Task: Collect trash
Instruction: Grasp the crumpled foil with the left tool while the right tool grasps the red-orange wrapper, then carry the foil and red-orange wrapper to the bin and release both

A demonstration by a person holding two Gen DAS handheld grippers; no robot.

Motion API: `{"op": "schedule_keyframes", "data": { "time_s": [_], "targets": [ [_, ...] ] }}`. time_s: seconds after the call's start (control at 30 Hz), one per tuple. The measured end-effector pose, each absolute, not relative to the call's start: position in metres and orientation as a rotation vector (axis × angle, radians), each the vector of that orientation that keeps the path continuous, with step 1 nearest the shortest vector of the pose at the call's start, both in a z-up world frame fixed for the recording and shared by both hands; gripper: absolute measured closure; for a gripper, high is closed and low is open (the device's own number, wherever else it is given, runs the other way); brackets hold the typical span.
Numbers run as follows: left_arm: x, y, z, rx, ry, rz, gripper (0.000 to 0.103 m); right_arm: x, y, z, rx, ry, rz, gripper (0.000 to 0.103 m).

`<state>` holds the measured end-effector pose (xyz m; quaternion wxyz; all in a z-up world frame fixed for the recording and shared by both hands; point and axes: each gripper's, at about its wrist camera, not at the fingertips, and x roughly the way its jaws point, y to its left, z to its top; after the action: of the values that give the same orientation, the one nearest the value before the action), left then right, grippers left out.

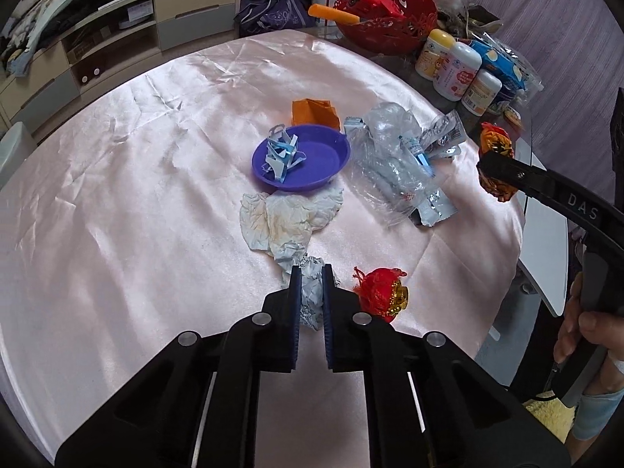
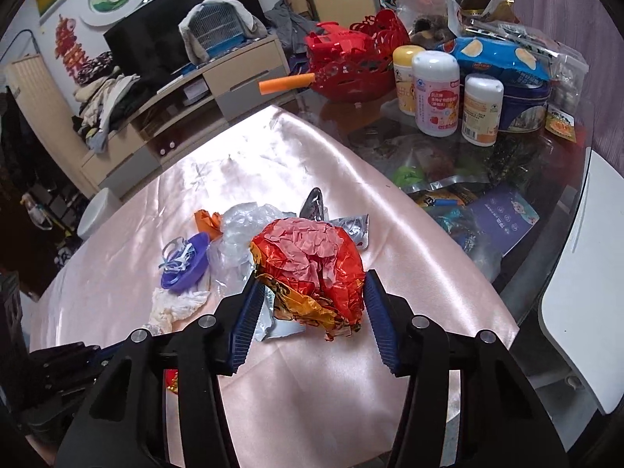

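Pinching a crumpled tissue (image 1: 311, 292), left gripper (image 1: 311, 273) nearly closed; right gripper (image 2: 310, 292) clamps a foil wrapper (image 2: 312, 273), underside hidden.

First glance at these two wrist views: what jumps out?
The crumpled red-orange foil wrapper fills the middle of the right wrist view, between the right gripper's fingers. In the left wrist view, the left gripper is shut on a wad of white tissue at the near edge of the pink satin cloth. Further back sits a purple dish holding shredded paper, with clear plastic packaging to its right.
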<state>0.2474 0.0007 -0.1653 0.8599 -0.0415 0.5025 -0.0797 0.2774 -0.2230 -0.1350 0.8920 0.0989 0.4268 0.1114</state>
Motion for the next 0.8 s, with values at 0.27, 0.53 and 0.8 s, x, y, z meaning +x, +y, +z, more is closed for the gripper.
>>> {"op": "schedule_keyframes", "data": {
  "time_s": [0.27,0.53,0.8],
  "targets": [
    [0.214,0.002,-0.116,-0.082,0.958,-0.178,0.095,0.239,-0.221,-0.093,0.182,0.828,0.248,0.05],
    [0.16,-0.01,-0.083,-0.061,0.892,-0.239,0.095,0.174,-0.228,-0.056,0.11,0.779,0.2,0.049],
    [0.106,-0.026,-0.084,-0.044,0.881,-0.301,0.095,0.108,-0.245,-0.064,0.088,0.795,0.152,0.049]
  ]
}}
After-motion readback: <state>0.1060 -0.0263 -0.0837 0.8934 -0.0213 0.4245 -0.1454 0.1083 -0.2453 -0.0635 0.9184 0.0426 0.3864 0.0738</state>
